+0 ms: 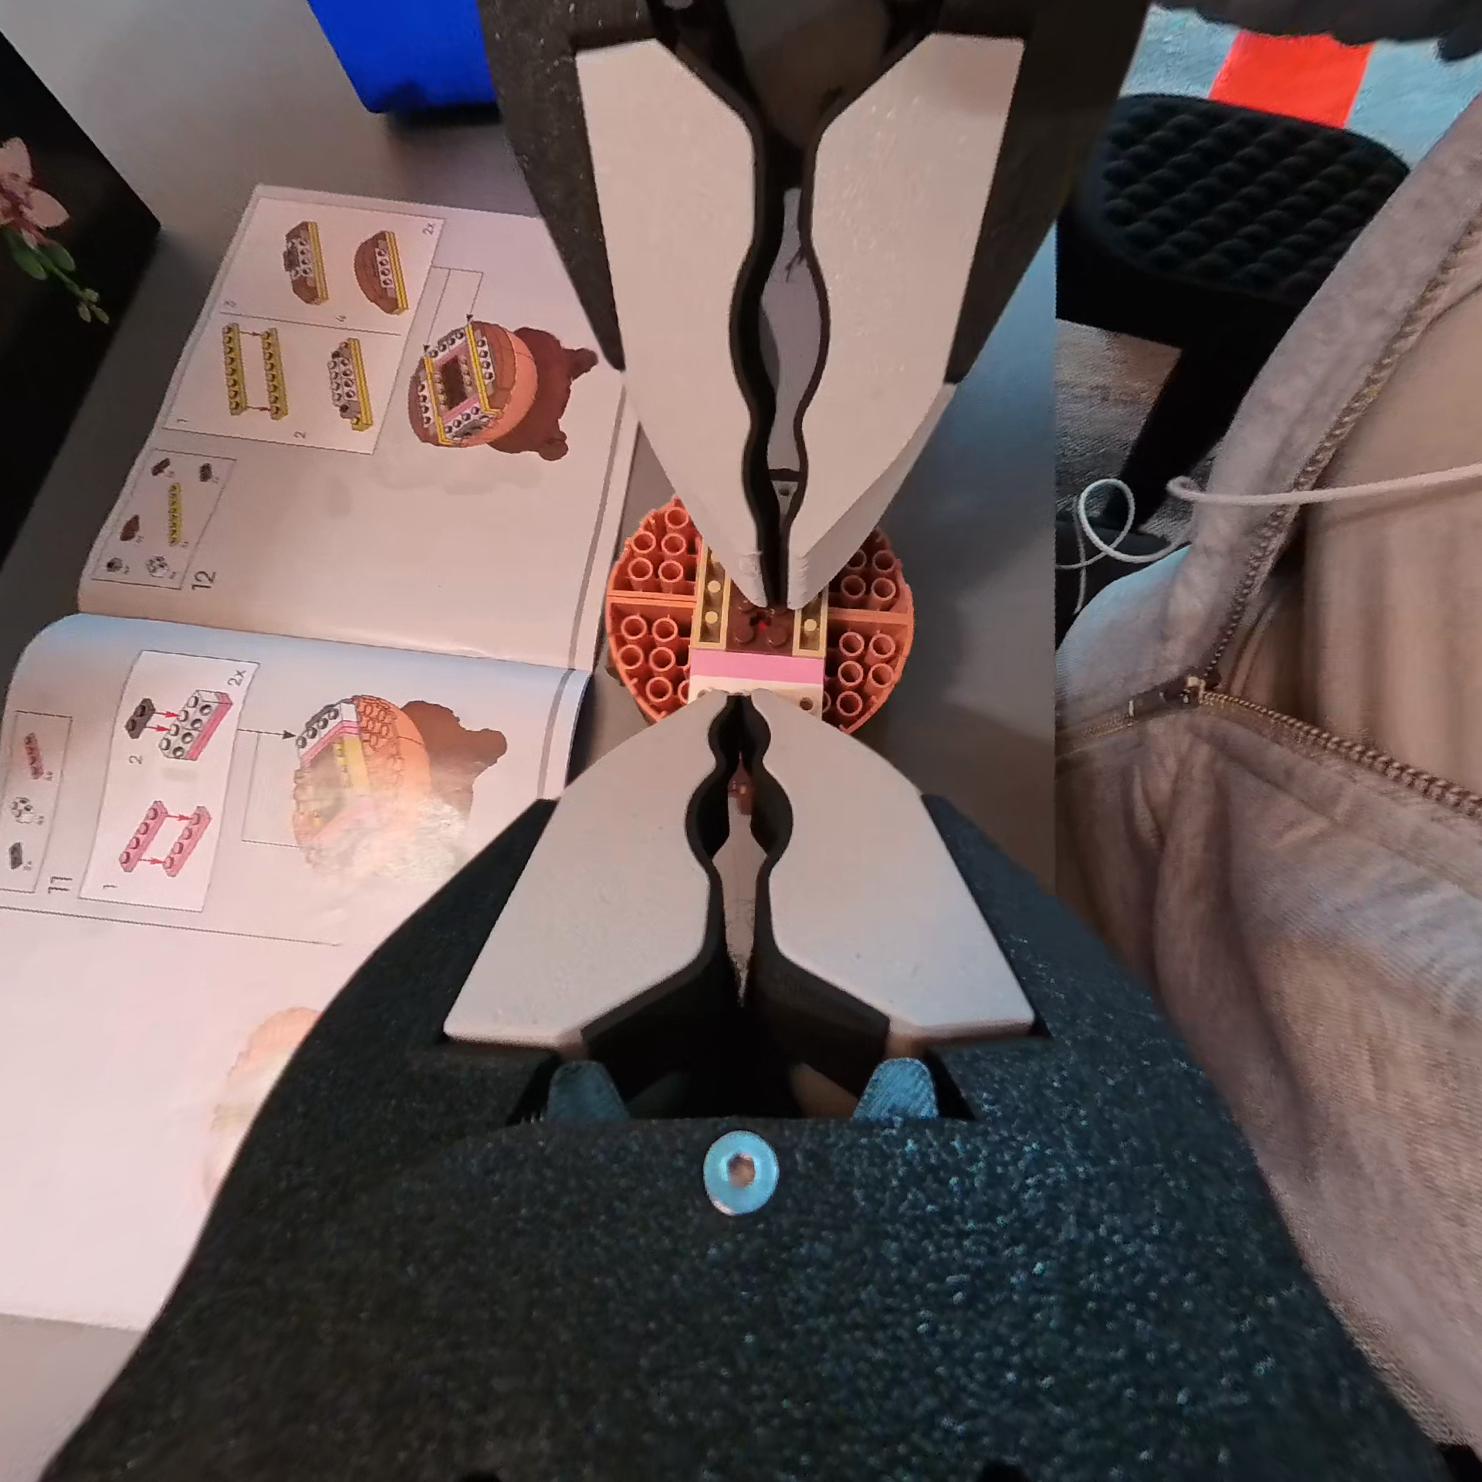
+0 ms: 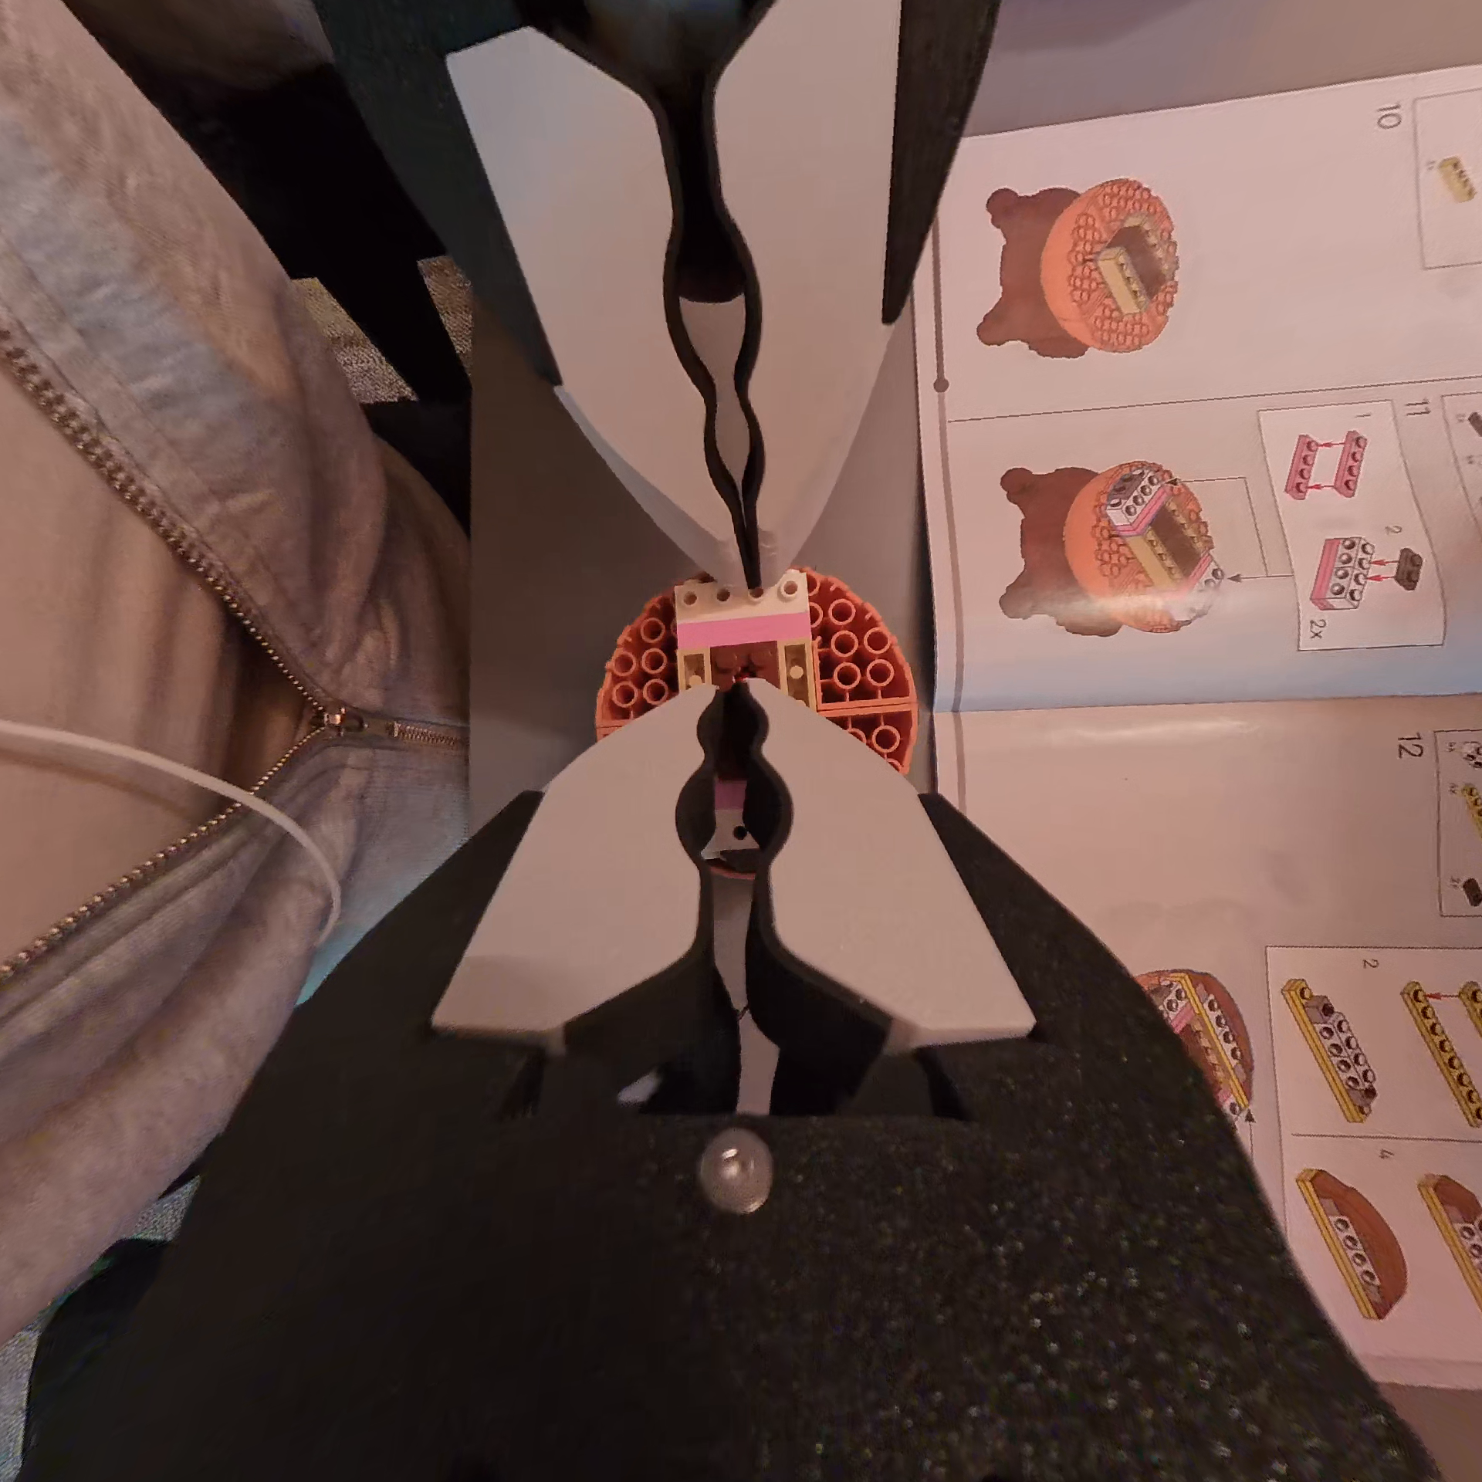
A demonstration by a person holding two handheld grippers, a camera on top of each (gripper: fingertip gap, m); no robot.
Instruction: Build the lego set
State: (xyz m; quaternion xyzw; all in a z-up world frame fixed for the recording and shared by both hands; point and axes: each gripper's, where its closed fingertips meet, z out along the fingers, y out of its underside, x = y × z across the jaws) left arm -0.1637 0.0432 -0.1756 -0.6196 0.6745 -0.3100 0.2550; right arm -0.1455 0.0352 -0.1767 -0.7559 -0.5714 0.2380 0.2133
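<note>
One round orange model – two tools meet over it: left tool pressed together, right tool likewise; one open booklet.

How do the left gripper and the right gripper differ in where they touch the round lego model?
The left gripper meets the round lego model at its white and pink end; the right gripper meets it at the tan and brown middle. The left gripper's tips sit at the model's edge, while the right gripper's tips point down into the centre recess. Both grippers have pale fingers brought together and face each other across the model.
</note>
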